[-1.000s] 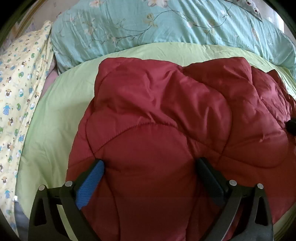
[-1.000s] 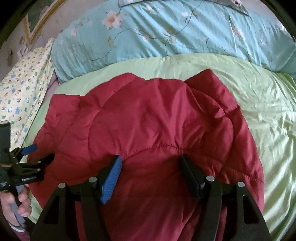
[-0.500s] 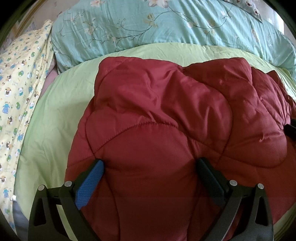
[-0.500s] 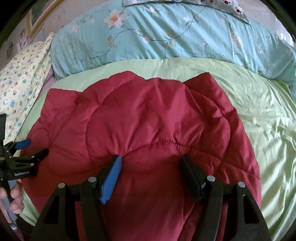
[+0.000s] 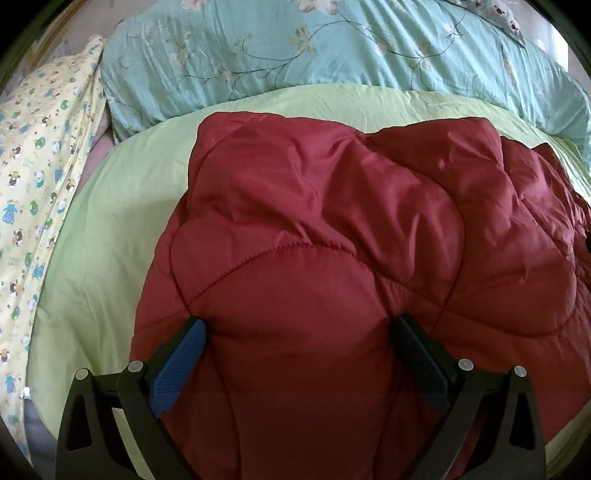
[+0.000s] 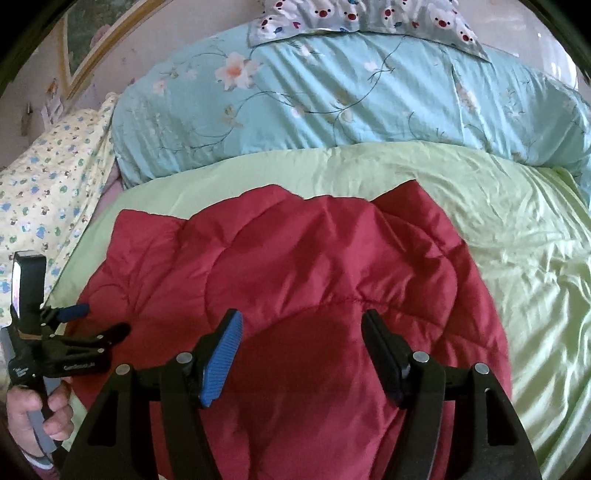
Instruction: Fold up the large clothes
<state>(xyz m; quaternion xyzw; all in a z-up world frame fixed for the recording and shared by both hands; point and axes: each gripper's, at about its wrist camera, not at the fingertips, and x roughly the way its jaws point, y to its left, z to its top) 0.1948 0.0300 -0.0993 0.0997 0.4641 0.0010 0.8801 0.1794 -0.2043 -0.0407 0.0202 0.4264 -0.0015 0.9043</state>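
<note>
A: While the red quilted jacket [image 5: 332,258] lies spread on the light green bedsheet [image 5: 110,240], where do the two tools stand?

B: The left gripper [image 5: 299,328] has its jaws wide, one finger with a blue pad [image 5: 177,373] on the left, the dark one on the right, and a puffed panel of the jacket bulges up between them. Whether the pads press the cloth I cannot tell.

A: And the other?

B: The right gripper [image 6: 301,332] is spread wide too, above the near part of the jacket [image 6: 295,277], with red cloth showing between its fingers. It looks to be just over the fabric and not pinching it.

A: Can one tool be seen from the other?

B: From the right wrist view, yes: the left gripper [image 6: 99,319] is at the jacket's left edge, its jaws parted, held by the person's left hand [image 6: 37,417] at the bottom corner.

A: What surrounds the garment?

B: Behind it, across the bed, a teal floral duvet [image 6: 332,103] is bunched up. To the left hangs a yellow patterned cloth [image 5: 37,184]. A pillow with a bear print [image 6: 369,14] sits on top of the duvet at the far edge. The jacket's far hem reaches close to the duvet in the left wrist view, with a strip of green sheet between.
</note>
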